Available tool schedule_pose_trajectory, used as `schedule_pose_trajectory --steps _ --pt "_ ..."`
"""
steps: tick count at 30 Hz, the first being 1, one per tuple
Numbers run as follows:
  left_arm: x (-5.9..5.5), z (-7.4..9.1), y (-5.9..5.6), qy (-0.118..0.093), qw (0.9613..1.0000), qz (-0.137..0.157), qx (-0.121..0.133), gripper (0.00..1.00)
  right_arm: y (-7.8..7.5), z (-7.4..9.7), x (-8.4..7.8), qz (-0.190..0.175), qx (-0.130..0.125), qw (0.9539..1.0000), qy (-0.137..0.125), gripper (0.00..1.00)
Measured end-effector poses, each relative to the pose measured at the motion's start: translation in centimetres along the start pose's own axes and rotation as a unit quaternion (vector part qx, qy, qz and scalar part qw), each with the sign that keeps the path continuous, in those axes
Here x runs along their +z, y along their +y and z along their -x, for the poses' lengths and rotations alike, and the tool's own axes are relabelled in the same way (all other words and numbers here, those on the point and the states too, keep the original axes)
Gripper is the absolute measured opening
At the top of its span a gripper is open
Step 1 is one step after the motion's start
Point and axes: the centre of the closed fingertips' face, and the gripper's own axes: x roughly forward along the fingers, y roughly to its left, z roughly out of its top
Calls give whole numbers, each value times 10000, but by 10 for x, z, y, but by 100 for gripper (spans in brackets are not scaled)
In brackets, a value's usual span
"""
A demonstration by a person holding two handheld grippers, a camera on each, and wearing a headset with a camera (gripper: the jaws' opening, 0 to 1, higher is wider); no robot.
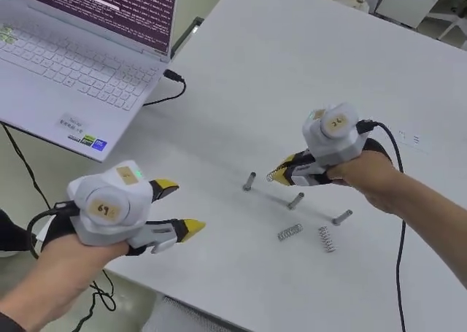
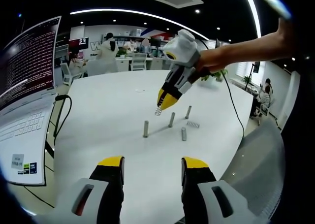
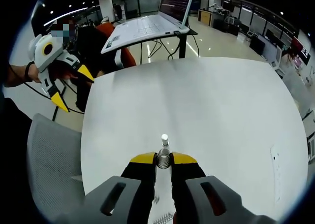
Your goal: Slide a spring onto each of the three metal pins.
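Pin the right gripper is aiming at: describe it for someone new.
On the white table, right of the laptop, three short metal pins stand in a row. It's the end pin nearest the laptop, beside the spring held by the right gripper.

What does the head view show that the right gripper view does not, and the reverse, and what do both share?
Head view: all three metal pins and both loose springs. Right gripper view: the held spring end-on in the right gripper, lined up with one pin, plus a grey mesh chair. Both: the laptop, the left gripper with jaws open, the white table.
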Motion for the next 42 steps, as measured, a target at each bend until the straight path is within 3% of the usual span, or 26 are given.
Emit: schedule_pose_trajectory --steps 13,27,42 --pt "-3 -4 0 99 9999 -25 -21 46 -1 -20 7 102 152 9998 35 8" --pt "-3 -10 0 129 9999 0 -86 47 -1 -27 12 160 234 9996 61 9" --pt "0 -12 -2 124 9998 -26 -149 50 3 -38 14 339 285 9986 278 9"
